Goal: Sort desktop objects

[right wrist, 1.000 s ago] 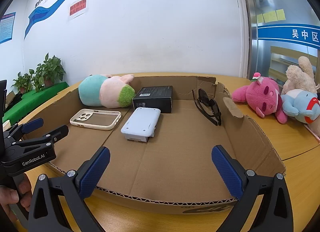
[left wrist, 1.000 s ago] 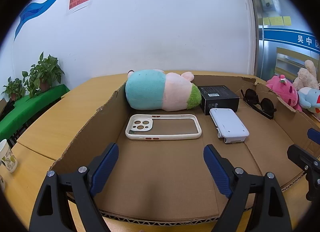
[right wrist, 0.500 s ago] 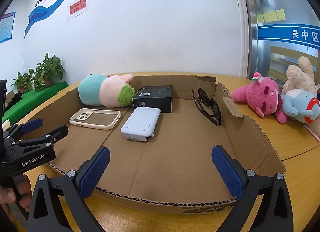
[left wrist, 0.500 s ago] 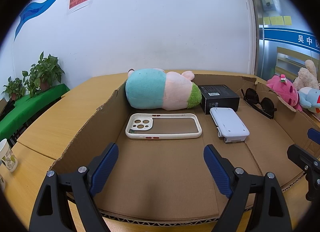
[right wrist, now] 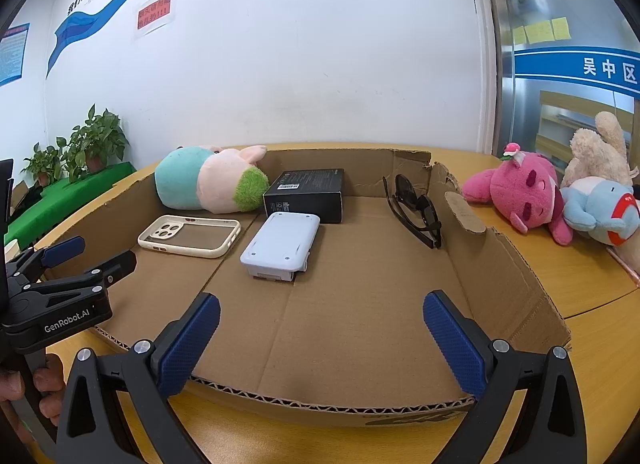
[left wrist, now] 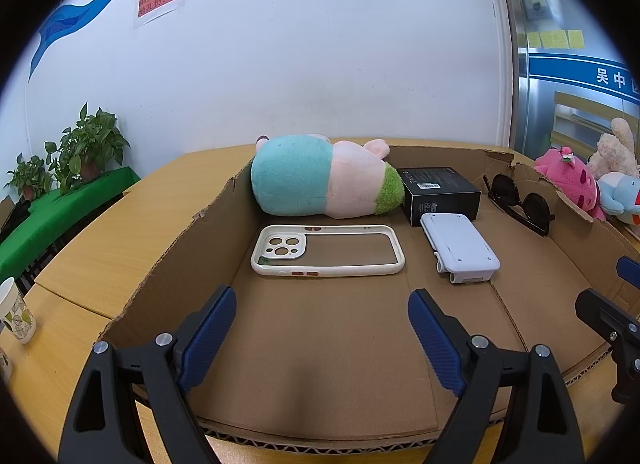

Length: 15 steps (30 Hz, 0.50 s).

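Note:
A shallow cardboard tray (left wrist: pixel 168 264) (right wrist: pixel 500 264) lies on the wooden table. Inside it are a teal, pink and green plush (left wrist: pixel 320 179) (right wrist: pixel 208 181), a cream phone case (left wrist: pixel 326 250) (right wrist: pixel 190 238), a black box (left wrist: pixel 440 193) (right wrist: pixel 306 193), a white flat device (left wrist: pixel 460 246) (right wrist: pixel 282 246) and black sunglasses (left wrist: pixel 518 201) (right wrist: pixel 416 205). My left gripper (left wrist: pixel 322 324) is open and empty over the tray's near edge; it also shows in the right wrist view (right wrist: pixel 92 250). My right gripper (right wrist: pixel 322 324) is open and empty over the near edge, right of the left one.
A pink plush (right wrist: pixel 520 187), a blue plush (right wrist: pixel 600 209) and a beige plush (right wrist: pixel 596 151) lie on the table right of the tray. A paper cup (left wrist: pixel 14 314) stands at the left. Potted plants (left wrist: pixel 80 147) stand on a green surface by the wall.

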Available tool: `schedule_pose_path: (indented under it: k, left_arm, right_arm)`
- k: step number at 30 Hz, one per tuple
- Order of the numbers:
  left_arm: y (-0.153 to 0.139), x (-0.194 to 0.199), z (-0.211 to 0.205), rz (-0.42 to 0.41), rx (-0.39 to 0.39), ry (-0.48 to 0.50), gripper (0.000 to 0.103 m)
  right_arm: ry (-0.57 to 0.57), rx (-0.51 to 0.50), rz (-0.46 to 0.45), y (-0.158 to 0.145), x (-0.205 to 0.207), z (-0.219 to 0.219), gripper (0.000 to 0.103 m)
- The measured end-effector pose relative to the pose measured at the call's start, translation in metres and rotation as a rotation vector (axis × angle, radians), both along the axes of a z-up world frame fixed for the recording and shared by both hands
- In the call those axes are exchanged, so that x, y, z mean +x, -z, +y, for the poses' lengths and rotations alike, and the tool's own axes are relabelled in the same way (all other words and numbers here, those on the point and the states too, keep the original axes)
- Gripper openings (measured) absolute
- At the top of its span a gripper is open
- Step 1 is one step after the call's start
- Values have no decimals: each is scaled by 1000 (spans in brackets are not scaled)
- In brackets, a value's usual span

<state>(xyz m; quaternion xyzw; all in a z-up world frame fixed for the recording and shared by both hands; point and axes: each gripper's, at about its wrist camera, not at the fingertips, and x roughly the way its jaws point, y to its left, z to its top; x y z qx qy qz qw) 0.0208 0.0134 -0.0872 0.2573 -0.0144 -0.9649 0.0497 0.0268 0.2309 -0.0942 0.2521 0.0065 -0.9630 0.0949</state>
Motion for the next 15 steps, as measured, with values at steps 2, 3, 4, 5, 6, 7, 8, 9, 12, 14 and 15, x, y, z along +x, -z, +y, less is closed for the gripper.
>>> schedule_pose_path:
  k: [2, 3, 4, 5, 6, 7, 8, 9, 12, 14, 15]
  left_arm:
    - [0, 0, 0, 1, 0, 0, 88]
    - [0, 0, 0, 0, 0, 0, 88]
    - [0, 0, 0, -1, 0, 0, 88]
    - [0, 0, 0, -1, 0, 0, 88]
    - [0, 0, 0, -1, 0, 0, 88]
    - [0, 0, 0, -1, 0, 0, 88]
    - [0, 0, 0, 0, 1, 1, 88]
    - [-1, 0, 0, 1, 1, 2, 88]
    - [-1, 0, 0, 2, 0, 2, 88]
    - [-1, 0, 1, 0, 0, 1, 88]
    - [-1, 0, 1, 0, 1, 1, 88]
  right_arm:
    - [0, 0, 0, 0, 0, 0, 103]
    - [0, 0, 0, 0, 0, 0, 103]
    - [0, 0, 0, 1, 0, 1, 103]
    - [0, 0, -1, 0, 0, 0, 103]
    - [0, 0, -1, 0, 0, 0, 103]
    - [0, 0, 0, 0, 0, 0, 103]
    - [0, 0, 0, 0, 0, 0, 103]
    - [0, 0, 0, 0, 0, 0, 103]
    - [0, 0, 0, 0, 0, 0, 103]
    - [-1, 0, 0, 0, 0, 1, 103]
    - [-1, 1, -1, 0, 0, 1, 103]
